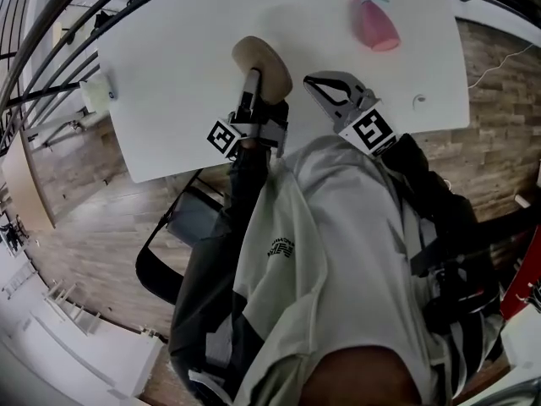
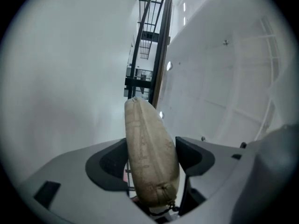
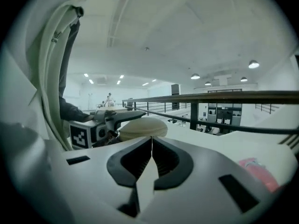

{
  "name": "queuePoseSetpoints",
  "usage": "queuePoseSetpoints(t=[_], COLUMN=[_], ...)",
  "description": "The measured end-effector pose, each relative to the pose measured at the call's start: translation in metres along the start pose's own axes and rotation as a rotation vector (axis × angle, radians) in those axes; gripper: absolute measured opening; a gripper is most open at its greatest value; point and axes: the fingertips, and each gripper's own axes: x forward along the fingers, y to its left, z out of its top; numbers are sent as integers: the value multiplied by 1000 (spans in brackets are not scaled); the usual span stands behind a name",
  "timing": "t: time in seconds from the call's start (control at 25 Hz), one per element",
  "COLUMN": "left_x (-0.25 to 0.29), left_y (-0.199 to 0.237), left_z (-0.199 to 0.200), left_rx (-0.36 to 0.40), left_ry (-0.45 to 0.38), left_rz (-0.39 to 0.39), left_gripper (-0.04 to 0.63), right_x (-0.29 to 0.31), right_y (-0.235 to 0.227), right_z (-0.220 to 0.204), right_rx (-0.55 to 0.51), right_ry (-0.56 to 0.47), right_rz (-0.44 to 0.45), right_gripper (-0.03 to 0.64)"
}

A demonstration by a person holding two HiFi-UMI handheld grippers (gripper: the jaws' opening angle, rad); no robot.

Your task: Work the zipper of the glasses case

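Observation:
A beige fabric glasses case (image 1: pixel 264 60) rests on the white table (image 1: pixel 186 49) near its front edge. My left gripper (image 1: pixel 254 81) is shut on the case's near end. In the left gripper view the case (image 2: pixel 149 157) stands edge-on between both pads and fills the gap, with a small zip pull (image 2: pixel 172 205) at its near end. My right gripper (image 1: pixel 314 83) hovers just right of the case, shut and empty. In the right gripper view its jaws (image 3: pixel 151 141) meet in a thin line, and the case (image 3: pixel 142 127) and the left gripper (image 3: pixel 100 125) lie beyond them.
A pink spray bottle (image 1: pixel 374 24) lies at the table's far right, also seen as a pink shape (image 3: pixel 256 171) in the right gripper view. A small fitting (image 1: pixel 418 101) sits near the table's right front corner. A dark railing (image 1: pixel 59 32) runs past the left edge.

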Motion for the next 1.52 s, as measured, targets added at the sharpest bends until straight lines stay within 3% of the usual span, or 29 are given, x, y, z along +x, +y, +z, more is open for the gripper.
queuePoseSetpoints(t=[0.16,0.28,0.36,0.52,0.56,0.64,0.72,0.84,1.0,1.16,1.32,1.44,1.52], left_x=[9,12,12,13,13,13,14,19,27,33,34,34,34], left_y=[-16,-27,-40,-64,-68,-75,-85,-103,-126,-146,-147,-143,-139], left_z=[5,4,6,10,11,14,14,8,-6,-31,-41,-37,-33], left_rx=[8,99,193,360,389,462,601,855,1060,1291,1312,1229,1157], left_ry=[-100,-160,-182,-207,-217,-233,-237,-230,-218,-150,-139,-155,-163], left_rz=[-21,-21,-44,-107,-112,-109,-94,-78,-124,-164,-164,-155,-150], left_gripper=[328,328,328,327,325,325,325,325,325,308,291,290,290], right_x=[-5,-3,3,19,21,25,30,31,27,33,36,33,31], right_y=[27,46,51,37,35,35,35,32,33,28,22,18,15], right_z=[13,20,25,43,47,47,45,52,63,68,63,62,58], right_rx=[-242,-314,-251,119,151,90,47,193,281,470,445,437,374], right_ry=[75,78,58,-43,-41,2,48,48,67,53,64,46,61], right_rz=[6,41,63,134,153,160,145,130,142,164,121,129,118], right_gripper=[-3,28,79,152,152,152,152,152,157,161,161,160,147])
